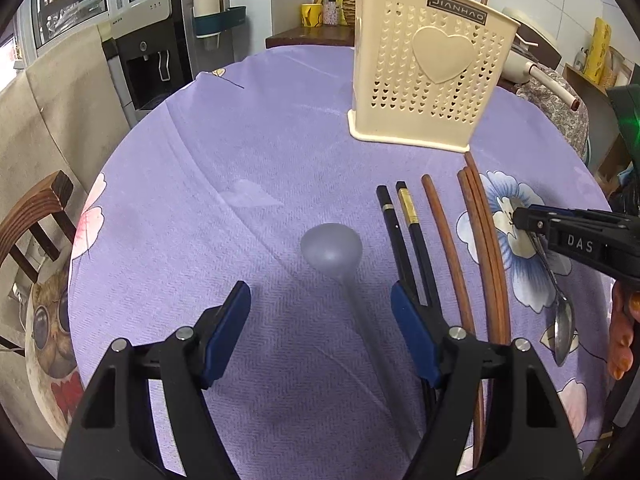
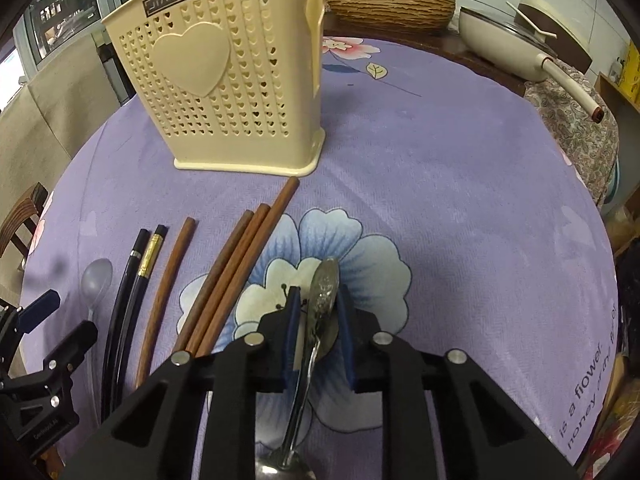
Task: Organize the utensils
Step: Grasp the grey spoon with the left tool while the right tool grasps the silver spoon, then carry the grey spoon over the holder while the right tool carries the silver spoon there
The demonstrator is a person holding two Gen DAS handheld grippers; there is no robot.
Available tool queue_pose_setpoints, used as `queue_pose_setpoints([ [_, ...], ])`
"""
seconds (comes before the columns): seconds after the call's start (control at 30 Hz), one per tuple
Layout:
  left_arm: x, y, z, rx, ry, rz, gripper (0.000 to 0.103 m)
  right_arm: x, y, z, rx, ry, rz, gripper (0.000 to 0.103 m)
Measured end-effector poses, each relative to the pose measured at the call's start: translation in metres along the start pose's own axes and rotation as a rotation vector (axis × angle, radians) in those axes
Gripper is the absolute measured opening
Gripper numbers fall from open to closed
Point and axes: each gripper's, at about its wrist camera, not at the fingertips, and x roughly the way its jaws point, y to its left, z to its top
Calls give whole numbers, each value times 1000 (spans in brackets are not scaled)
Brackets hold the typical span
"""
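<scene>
Purple floral cloth covers the round desk (image 1: 240, 152), with a water dispenser (image 1: 148, 52) beyond its edge at about 10 o'clock in the left wrist view and a cream pan (image 2: 516, 40) at 1 o'clock in the right wrist view; a cream perforated utensil holder (image 1: 424, 76) with a raised heart stands upright toward the far side of the desk, at 12 to 1 o'clock from the left tongs; laid out on the cloth in front of it, running roughly away from the cameras, are a translucent plastic spoon (image 1: 332, 246), two black chopsticks (image 1: 404, 236), a single brown wooden chopstick (image 1: 444, 240), and three more brown wooden chopsticks (image 1: 484, 232) lying close together, their far tips just short of the holder's base; the left tongs (image 1: 320, 304) hang wide apart above the cloth, the plastic spoon's handle running between the two blue pads, touching neither; the right tongs (image 2: 318, 312) are clamped on the ornate handle of a metal spoon (image 2: 324, 296), which sits over the big blue-and-white printed flower (image 2: 360, 248) at 3 o'clock from the wooden chopsticks, its bowl pointing back toward the camera at 6 o'clock
</scene>
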Motion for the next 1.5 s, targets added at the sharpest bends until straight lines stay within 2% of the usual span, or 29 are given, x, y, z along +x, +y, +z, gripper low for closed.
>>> queue_pose_setpoints([
  [0.13, 4, 2, 3, -16, 11, -1, 72, -1, 0, 1, 1, 2, 7, 16],
  [0.53, 26, -3, 27, 13, 57, 17, 63, -1, -4, 2, -9, 12, 31, 15],
  [0.63, 29, -4, 33, 17, 65, 16, 53, 0, -4, 2, -9, 16, 33, 15],
  [0.7, 31, -6, 37, 22, 63, 12, 44, 0, -4, 2, -9, 16, 34, 15],
  [0.8, 33, -6, 40, 22, 64, 7, 37, 0, -4, 2, -5, 14, 39, 15],
  [0.97, 33, -7, 41, 22, 62, -7, 37, 1, -9, 5, 14, 15, 60, 14],
  [1.07, 29, -9, 42, 17, 36, -28, 37, 2, -15, 6, 45, 11, 92, 14],
  [1.2, 13, -11, 47, 13, -36, -42, 37, -7, -19, 8, 63, -28, 132, 14],
  [1.5, -41, -10, 67, 44, -203, -58, 37, -71, -22, 12, 41, -210, 170, 14],
])
